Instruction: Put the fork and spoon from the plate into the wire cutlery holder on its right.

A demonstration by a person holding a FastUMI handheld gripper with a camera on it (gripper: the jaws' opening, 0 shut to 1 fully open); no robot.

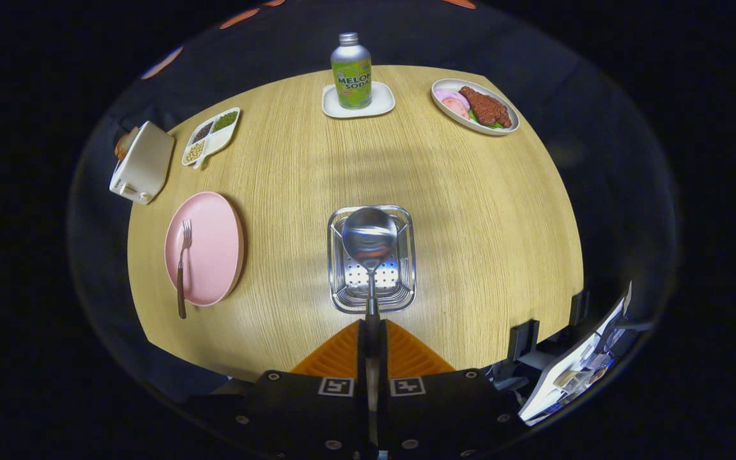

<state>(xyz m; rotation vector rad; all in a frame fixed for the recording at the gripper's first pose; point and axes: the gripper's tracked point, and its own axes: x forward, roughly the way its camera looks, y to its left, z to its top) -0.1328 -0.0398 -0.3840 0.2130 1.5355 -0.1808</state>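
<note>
A: State of the gripper (372,338)?

B: Its 2 fingers are pressed together on the handle of the shiny metal spoon (369,237), which runs straight ahead from between them. The bowl of the spoon sits over the square wire cutlery holder (406,255), just ahead of the fingertips.

A: And the other item?

B: 1 metal fork with a dark brown handle (182,268) lies on the round pink plate (205,248), handle end overhanging the near rim. The plate sits left of the holder, well apart from it, near the left edge of the light wooden table (470,211).

A: Clearance?

B: Bare tabletop lies between plate and holder and on the holder's right. A green soda bottle (351,71) on a white coaster (381,102), an oval dish of food (475,107), a divided white snack dish (211,136) and a white toaster (143,162) stand along the far and left edges.
</note>
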